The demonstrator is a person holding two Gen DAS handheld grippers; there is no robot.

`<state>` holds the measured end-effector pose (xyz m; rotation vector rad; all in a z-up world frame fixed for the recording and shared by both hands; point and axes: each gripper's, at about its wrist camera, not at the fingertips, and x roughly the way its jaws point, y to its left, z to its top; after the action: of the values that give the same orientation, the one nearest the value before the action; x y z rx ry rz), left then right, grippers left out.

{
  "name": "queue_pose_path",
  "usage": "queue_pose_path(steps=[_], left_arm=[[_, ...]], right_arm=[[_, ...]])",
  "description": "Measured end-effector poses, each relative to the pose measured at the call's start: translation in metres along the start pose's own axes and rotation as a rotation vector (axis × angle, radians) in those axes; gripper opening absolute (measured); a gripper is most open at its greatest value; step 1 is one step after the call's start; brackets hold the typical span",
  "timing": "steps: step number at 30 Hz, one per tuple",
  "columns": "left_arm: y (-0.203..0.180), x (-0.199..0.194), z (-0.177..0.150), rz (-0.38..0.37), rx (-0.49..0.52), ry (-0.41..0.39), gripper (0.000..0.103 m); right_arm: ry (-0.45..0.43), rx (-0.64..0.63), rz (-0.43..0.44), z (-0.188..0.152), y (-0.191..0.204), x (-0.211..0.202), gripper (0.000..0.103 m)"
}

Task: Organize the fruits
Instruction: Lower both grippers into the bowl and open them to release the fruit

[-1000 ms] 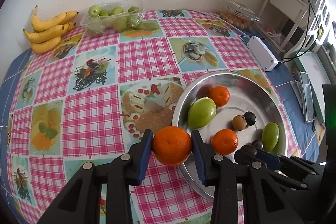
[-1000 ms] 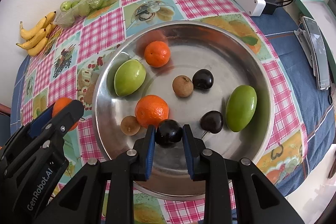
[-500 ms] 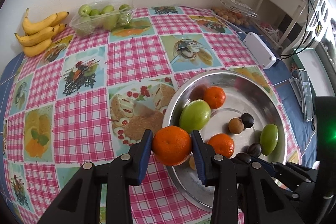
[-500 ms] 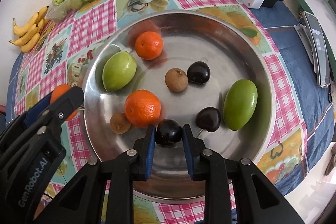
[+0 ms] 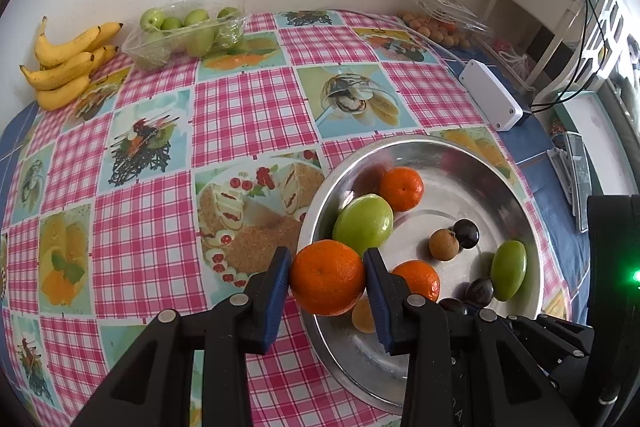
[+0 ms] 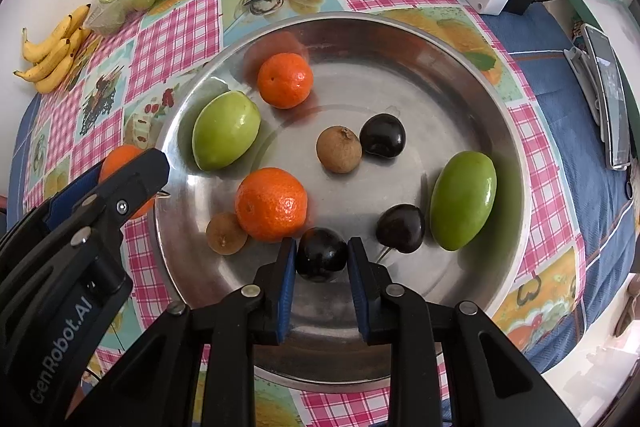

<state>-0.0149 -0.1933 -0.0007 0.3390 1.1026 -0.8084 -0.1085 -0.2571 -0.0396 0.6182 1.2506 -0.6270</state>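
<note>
My left gripper (image 5: 326,277) is shut on an orange (image 5: 327,278) and holds it above the left rim of the steel bowl (image 5: 516,203); it also shows in the right wrist view (image 6: 120,183). My right gripper (image 6: 321,261) is shut on a dark plum (image 6: 321,254) low over the bowl's near side (image 6: 500,99). In the bowl lie two oranges (image 6: 285,79) (image 6: 271,203), two green fruits (image 6: 225,129) (image 6: 463,201), two dark plums (image 6: 382,135) (image 6: 401,227) and two brown longans (image 6: 339,149) (image 6: 226,233).
Bananas (image 5: 66,65) and a clear tray of green fruits (image 5: 186,29) sit at the table's far left by the wall. A clear box of longans (image 5: 440,15) and a white power box (image 5: 490,101) lie far right. A phone (image 6: 608,95) lies on the blue cloth.
Both grippers have drifted slightly toward the bowl, each still holding its fruit. The fruits in the bowl have not moved.
</note>
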Motion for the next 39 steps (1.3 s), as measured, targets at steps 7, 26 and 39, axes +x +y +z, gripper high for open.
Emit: queue_pose_path(steps=[7,26,39], left_arm=[[-0.001,0.011,0.002,-0.012,-0.01,0.031,0.04],[0.004,0.013,0.002,-0.057,-0.055,0.093,0.04],[0.008,0.006,0.0,-0.087,-0.093,0.117,0.044]], right_arm=[[0.011,0.001,-0.005,0.002,0.001,0.003,0.027],[0.051,0.019,-0.031,-0.001,0.002,0.02,0.027],[0.046,0.016,-0.032,-0.002,0.007,0.026,0.054]])
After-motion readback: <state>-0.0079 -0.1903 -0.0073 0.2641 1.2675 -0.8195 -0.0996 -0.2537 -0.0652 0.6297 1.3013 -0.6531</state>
